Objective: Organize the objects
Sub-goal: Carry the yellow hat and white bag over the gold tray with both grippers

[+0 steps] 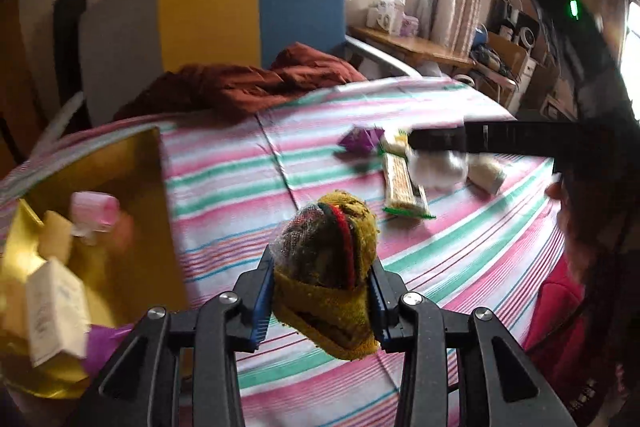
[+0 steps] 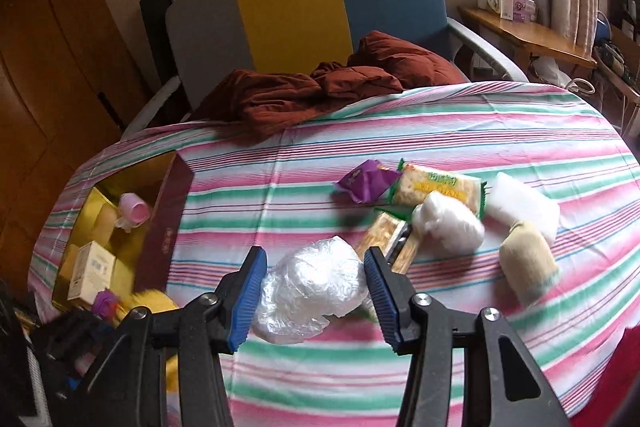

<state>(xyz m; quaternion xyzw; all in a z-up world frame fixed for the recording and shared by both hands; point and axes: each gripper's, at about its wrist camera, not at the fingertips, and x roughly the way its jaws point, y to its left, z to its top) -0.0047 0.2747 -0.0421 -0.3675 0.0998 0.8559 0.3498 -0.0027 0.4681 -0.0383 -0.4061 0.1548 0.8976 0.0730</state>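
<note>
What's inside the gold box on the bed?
Inside the gold box: a pink cup and a cream carton. The box wall and left gripper hide the rest.

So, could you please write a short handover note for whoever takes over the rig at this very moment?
Left gripper: shut on a mustard-yellow knitted bundle, lifted above the striped cloth.
Right gripper: shut on a crumpled clear plastic bag.
Done: the gold-lined box at the left already holds a pink cup and a cream carton.
Left: both held items, plus the purple packet, two cracker packs, two white bundles and a beige roll loose on the cloth.
</note>
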